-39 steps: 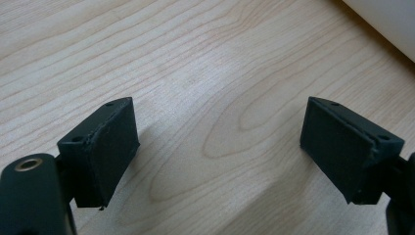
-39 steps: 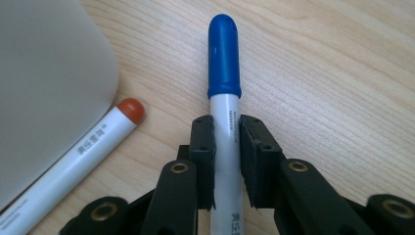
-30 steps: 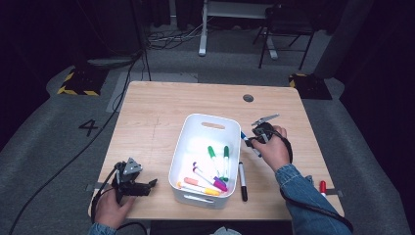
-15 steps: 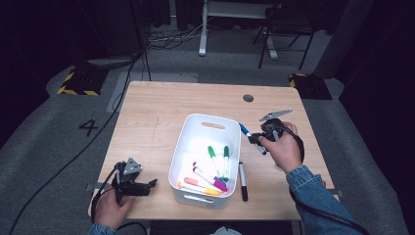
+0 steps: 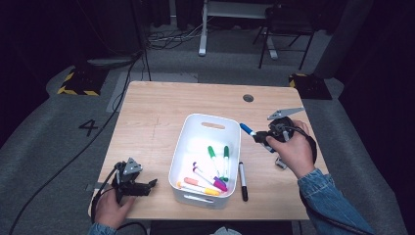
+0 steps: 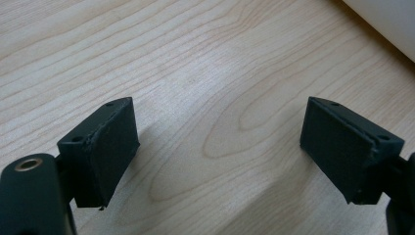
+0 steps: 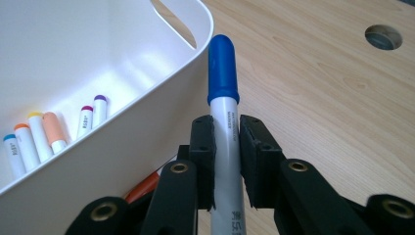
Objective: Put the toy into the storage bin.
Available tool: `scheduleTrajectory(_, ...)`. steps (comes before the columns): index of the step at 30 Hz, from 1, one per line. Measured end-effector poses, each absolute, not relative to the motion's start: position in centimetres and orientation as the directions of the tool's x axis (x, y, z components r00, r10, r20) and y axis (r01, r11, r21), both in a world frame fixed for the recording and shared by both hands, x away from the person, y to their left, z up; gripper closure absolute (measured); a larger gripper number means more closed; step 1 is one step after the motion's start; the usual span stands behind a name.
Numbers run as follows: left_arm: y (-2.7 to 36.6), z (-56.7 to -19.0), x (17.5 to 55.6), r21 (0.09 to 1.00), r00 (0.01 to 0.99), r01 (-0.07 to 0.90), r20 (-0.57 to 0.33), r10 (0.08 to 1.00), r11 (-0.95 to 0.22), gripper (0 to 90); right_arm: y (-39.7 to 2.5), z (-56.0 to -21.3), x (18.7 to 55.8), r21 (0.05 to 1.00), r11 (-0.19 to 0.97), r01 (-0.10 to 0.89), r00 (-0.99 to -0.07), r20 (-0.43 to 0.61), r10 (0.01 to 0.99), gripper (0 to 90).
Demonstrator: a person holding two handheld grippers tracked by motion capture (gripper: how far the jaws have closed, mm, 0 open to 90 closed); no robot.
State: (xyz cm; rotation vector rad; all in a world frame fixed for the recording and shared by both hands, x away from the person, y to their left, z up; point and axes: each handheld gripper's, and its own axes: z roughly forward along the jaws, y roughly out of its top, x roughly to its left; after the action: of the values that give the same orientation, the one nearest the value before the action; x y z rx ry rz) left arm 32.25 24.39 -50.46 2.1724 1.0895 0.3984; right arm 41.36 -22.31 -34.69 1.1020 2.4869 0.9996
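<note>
Clearly the right gripper pinches the light, stiff, probably slick blue-capped marker mid-barrel, a sound hold, while the left gripper gapes wide, empty.

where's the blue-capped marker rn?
The blue-capped white marker is clamped in the right tool, off the table, beside the white plastic bin's right rim in the high view.

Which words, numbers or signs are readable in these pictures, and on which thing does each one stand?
"4": painted in black on the grey floor, left of the table.
Print on the blue-capped marker held in the right gripper: too small to read.
Print on the markers in the white bin: too blurred.
</note>
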Motion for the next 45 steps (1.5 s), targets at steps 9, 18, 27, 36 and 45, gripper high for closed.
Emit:
scheduleTrajectory(9,24.4,-50.5,32.2,0.682,0.603,0.594,-0.027,0.797,-0.427,14.4,-22.0,-32.8,39.6,0.706,0.491,0.51,-0.723,0.043,0.69,77.2)
scheduleTrajectory(18,24.4,-50.5,32.2,0.683,0.603,0.593,-0.027,0.797,-0.427,14.4,-19.9,-31.4,37.9,0.722,0.524,0.452,-0.781,0.037,0.623,77.2)
scheduleTrajectory(27,24.4,-50.5,32.2,0.682,0.604,0.593,-0.025,0.797,-0.428,14.4,-17.8,-31.0,37.4,0.725,0.549,0.415,-0.821,0.04,0.569,77.2)
scheduleTrajectory(36,24.4,-50.5,32.2,0.682,0.604,0.593,-0.025,0.797,-0.428,14.4,-15.5,-31.2,37.0,0.718,0.58,0.384,-0.858,0.045,0.512,77.2)
scheduleTrajectory(45,24.4,-50.5,32.2,0.681,0.605,0.592,-0.024,0.796,-0.43,14.4,-13.4,-31.9,36.9,0.71,0.602,0.365,-0.881,0.055,0.469,77.2)
